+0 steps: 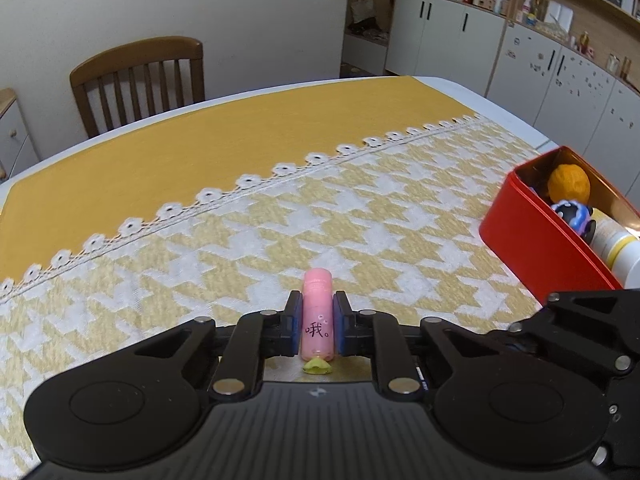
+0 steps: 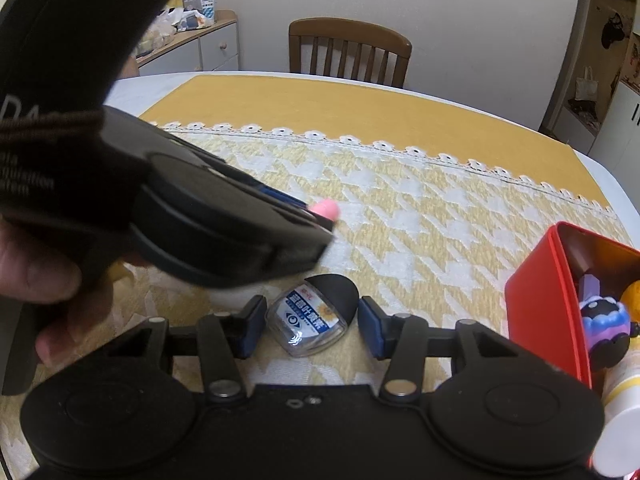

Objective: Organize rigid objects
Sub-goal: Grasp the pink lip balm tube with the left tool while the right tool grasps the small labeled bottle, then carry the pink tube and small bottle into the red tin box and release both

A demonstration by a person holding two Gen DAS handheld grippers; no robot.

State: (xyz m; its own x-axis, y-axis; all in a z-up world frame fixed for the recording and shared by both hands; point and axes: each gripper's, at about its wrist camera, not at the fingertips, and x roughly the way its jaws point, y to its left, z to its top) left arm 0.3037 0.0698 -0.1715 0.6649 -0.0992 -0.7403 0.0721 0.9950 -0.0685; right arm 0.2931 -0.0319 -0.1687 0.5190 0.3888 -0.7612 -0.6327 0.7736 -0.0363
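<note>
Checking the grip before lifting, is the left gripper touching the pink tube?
Touching. In the left wrist view both blue pads of the left gripper press against the sides of the pink tube, with no gap showing.

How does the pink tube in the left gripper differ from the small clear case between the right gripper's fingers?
The pink tube is slim, opaque and clamped by the left gripper; the clear case is squat, black-capped, blue-labelled, with the right gripper not yet pressing it. Both sit over the houndstooth cloth.

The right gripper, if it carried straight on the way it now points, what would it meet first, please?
Most likely the small clear case with a black cap, lying on the tablecloth between the right gripper's open fingers; depth is hard to judge.
</note>
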